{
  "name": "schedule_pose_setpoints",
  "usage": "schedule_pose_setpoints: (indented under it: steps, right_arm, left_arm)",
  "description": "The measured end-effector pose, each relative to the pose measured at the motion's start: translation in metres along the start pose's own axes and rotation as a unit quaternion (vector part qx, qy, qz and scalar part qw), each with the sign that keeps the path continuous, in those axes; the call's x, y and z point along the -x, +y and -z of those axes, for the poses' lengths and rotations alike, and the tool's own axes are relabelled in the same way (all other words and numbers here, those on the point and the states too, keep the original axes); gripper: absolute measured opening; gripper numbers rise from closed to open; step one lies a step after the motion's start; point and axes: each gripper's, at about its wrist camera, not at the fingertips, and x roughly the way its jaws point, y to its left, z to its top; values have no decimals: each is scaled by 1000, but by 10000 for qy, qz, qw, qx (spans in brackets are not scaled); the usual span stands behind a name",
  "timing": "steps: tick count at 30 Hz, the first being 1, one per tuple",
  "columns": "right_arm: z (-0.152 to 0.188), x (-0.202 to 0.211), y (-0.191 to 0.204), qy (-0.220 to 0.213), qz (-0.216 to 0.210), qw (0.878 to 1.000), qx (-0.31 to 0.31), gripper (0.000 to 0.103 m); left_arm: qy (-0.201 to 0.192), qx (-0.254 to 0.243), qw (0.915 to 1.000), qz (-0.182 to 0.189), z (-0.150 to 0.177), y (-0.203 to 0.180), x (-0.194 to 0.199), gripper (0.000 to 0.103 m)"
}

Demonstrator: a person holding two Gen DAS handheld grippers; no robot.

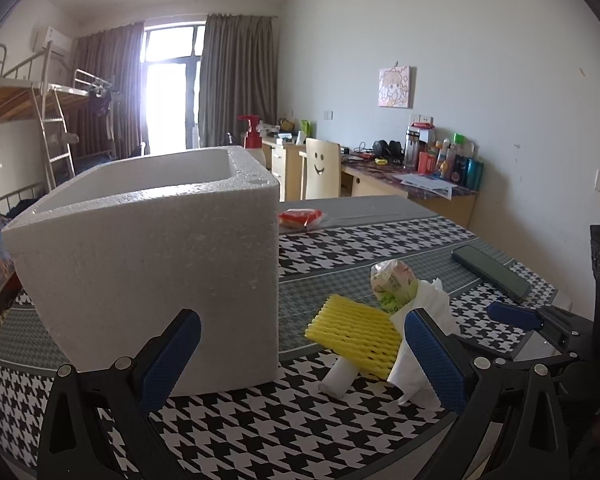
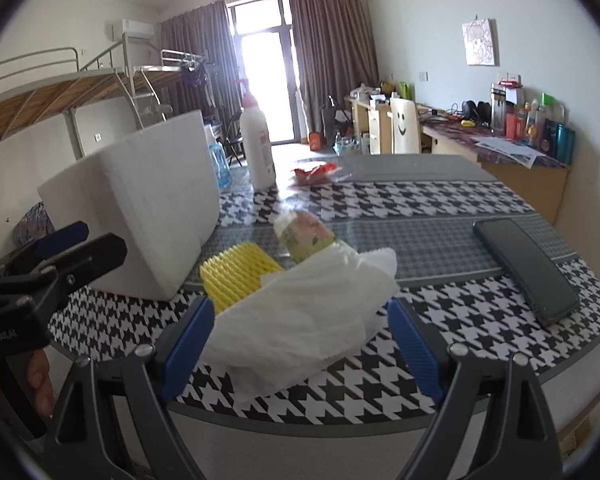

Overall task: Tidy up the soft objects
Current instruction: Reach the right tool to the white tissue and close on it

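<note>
So the left tool is held wide open with nothing gripped, its blue pads spread on either side of the white foam box's front corner. The right tool is spread wide too, nothing clamped, with the crumpled white tissue sitting between its pads; contact can't really be made out.

The soft stuff is bunched together on the houndstooth counter, just right of the foam box: a yellow foam net sleeve is propped tilted on a small white roll, the tissue is pressed up against it, and a green-and-pink tissue pack is tucked just behind. A red snack packet is seen further back, well apart, and a dark phone is lying flat off to the right. A white pump bottle is parked behind the box.
</note>
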Motion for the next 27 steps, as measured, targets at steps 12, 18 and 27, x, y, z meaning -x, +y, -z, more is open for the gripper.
schedule_pose_setpoints:
  steps: [12, 18, 27]
  right_arm:
    - [6, -18, 1, 380, -129, 9992, -47, 91]
    - [10, -24, 0, 552, -186, 9982, -102, 78]
    - [22, -31, -8, 854, -173, 9959, -222, 41]
  left_arm:
    - [213, 49, 9998, 6, 9, 1, -8, 102]
    - [279, 2, 9996, 8, 11, -2, -11, 102]
    - [362, -73, 9993, 59, 14, -11, -16, 102]
